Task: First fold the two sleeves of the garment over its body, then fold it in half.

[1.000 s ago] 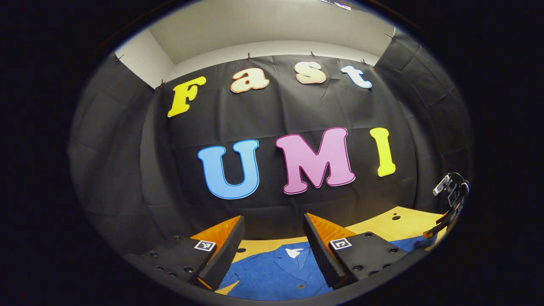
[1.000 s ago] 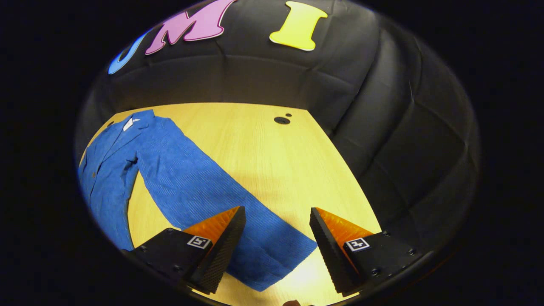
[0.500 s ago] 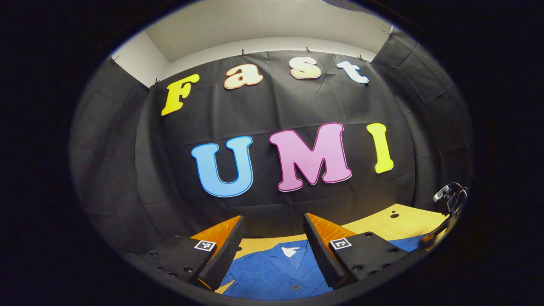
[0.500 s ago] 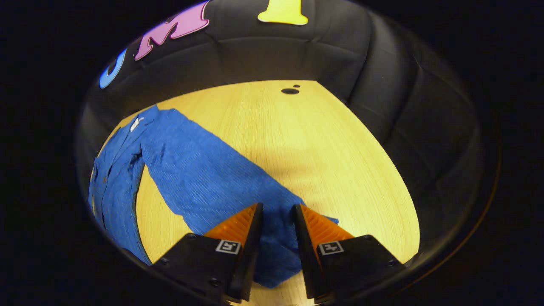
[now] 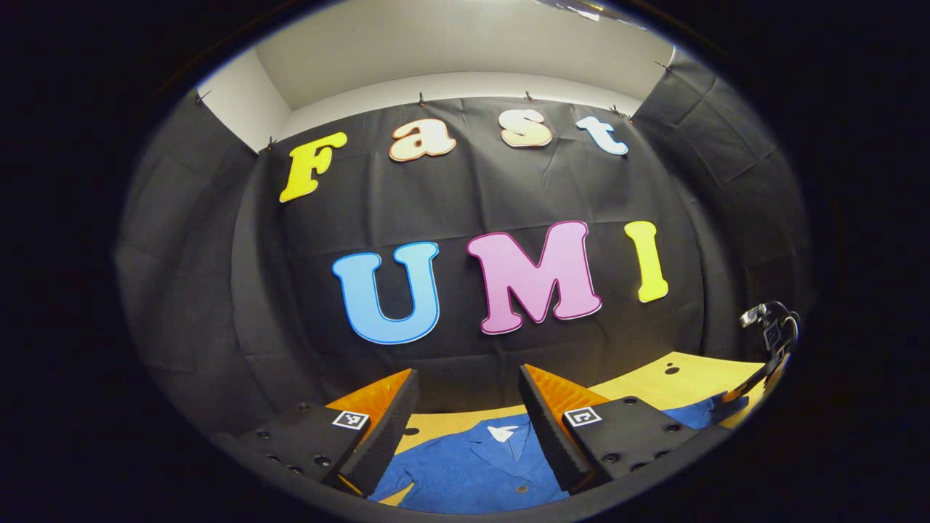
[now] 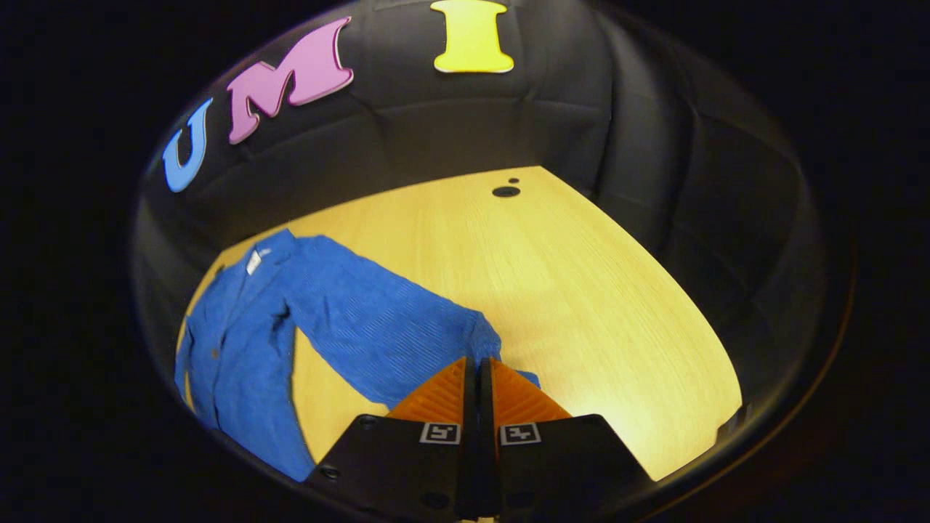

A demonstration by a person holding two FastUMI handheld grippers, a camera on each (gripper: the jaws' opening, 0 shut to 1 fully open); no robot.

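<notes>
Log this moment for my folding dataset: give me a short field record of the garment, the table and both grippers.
garment: blue corduroy button-front shirt, lying flat on the table, collar toward the wall
sleeve: long blue sleeve, spread out sideways, cuff end bunched at the right gripper
table: light wooden tabletop
right gripper: fingers closed together on the sleeve's cuff
left gripper: fingers apart, above the shirt's collar area, holding nothing
fold progress: no sleeve lies over the body yet
</notes>
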